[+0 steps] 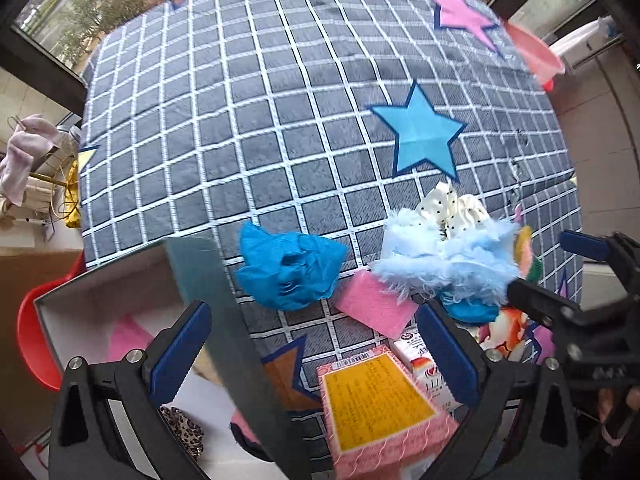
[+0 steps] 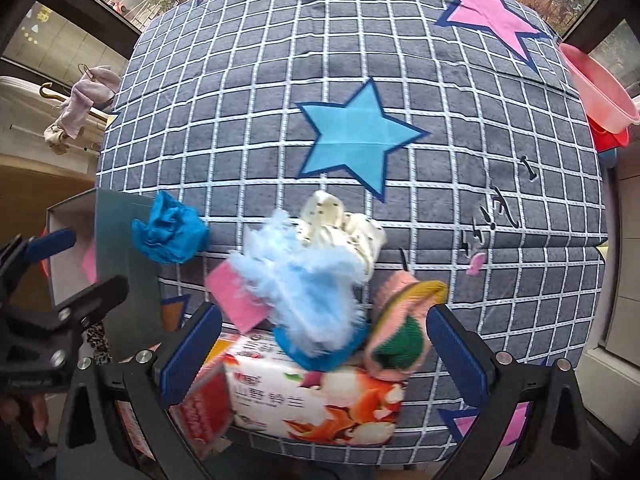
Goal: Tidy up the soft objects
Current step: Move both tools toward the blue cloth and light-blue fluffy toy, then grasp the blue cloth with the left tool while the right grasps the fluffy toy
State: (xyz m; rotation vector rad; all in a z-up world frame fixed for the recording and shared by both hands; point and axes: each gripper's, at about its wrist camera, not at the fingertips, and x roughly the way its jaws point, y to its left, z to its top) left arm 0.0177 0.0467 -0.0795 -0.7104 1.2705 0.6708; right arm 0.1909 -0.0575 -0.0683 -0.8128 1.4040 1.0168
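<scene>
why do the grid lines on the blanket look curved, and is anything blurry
Fisheye distortion bows the blanket's grid in both wrist views. Left wrist view: the pink basin at the upper right edge is smeared. Right wrist view: the fluffy light blue cloth looks motion-blurred. Lighting is soft daylight.

Cover: grey quilted bedspread [image 2: 248, 120] with a white grid, filling most of both views
Blue star: appliqué [image 2: 356, 140] near the middle of the bedspread, dark-blue edged
Pink star: larger appliqué [image 2: 490, 14] at the far right corner
Orange star: partly hidden patch [image 1: 286, 376] at the near edge
Stitched marks: dark embroidery [image 2: 500, 216] on the right side, not legible
Basin: pink plastic tub [image 2: 596, 84] beyond the far right edge, a red one just beneath it
Hangers: gold wire hangers carrying pale pink garments [image 1: 22, 152] off the far left side
Window: glazing along the far side, trees [image 1: 100, 12] outside
</scene>
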